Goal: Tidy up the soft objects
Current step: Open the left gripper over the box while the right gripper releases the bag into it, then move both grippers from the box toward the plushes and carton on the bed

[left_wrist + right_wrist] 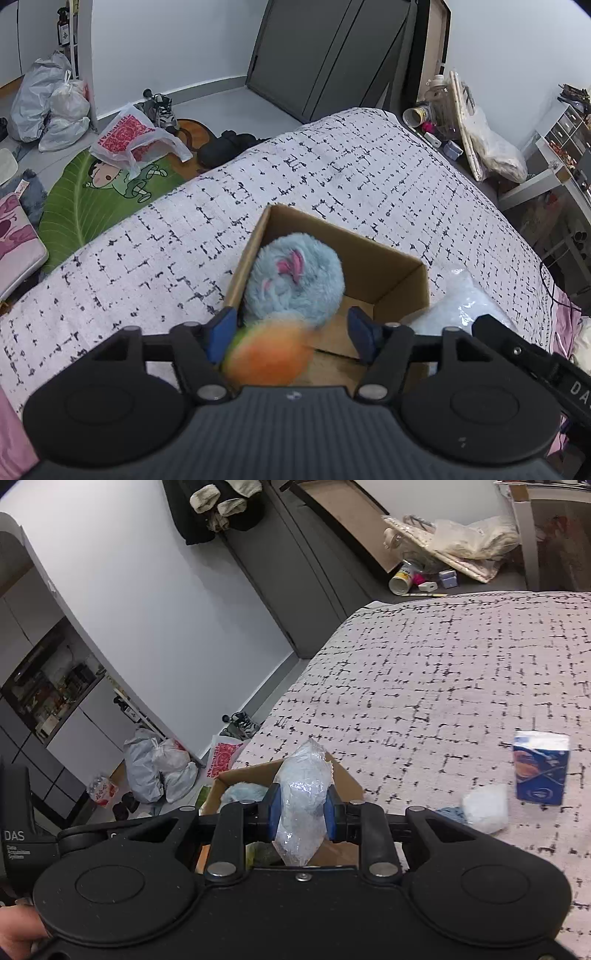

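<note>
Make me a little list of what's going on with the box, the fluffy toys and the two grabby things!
box: cardboard box on the patterned bed cover
in box: fluffy blue toy
left tool: open, blurred orange-green toy between its fingers over the box, not pinched
right tool: shut on clear plastic bag, near the box
still on bed: tissue pack, standing; white bundle beside it

light: even, soft indoor, faint shadows | glare: none | blur: orange plush smeared at lower centre | edges: strong fisheye bending, dark upper corners
</note>
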